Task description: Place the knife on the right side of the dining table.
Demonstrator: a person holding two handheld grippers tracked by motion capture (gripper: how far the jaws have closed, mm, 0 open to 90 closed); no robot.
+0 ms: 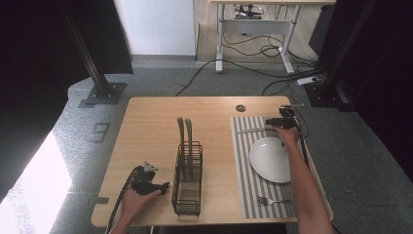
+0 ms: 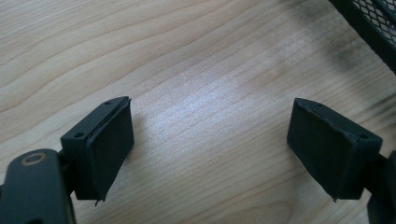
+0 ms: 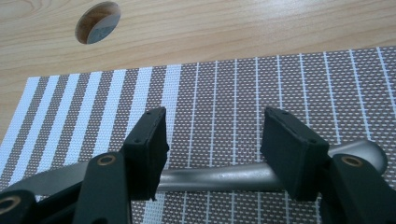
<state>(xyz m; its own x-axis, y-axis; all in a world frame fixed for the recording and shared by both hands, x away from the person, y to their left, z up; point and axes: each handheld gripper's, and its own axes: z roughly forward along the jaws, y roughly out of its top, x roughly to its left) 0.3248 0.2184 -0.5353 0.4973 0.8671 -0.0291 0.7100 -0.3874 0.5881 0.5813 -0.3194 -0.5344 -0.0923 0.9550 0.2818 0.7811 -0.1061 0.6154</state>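
A metal utensil (image 1: 251, 130) lies across the striped placemat (image 1: 243, 168) just beyond the white plate (image 1: 270, 158). My right gripper (image 1: 269, 122) is low over its handle (image 3: 219, 178). In the right gripper view the gripper (image 3: 217, 133) is open, a jaw on either side of the handle, neither touching it. A fork (image 1: 272, 200) lies at the mat's near edge. A black wire caddy (image 1: 187, 180) at mid-table holds two grey-handled utensils (image 1: 184, 129). My left gripper (image 1: 164, 187) rests open on the wood just left of the caddy, with nothing between its fingers (image 2: 112, 144).
A round cable hole (image 1: 240, 107) sits in the table near the far edge, also seen from the right gripper as the hole (image 3: 98, 22). The caddy's mesh corner (image 2: 373, 23) lies close to the left gripper. Bare wood spreads over the table's left half (image 1: 146, 131).
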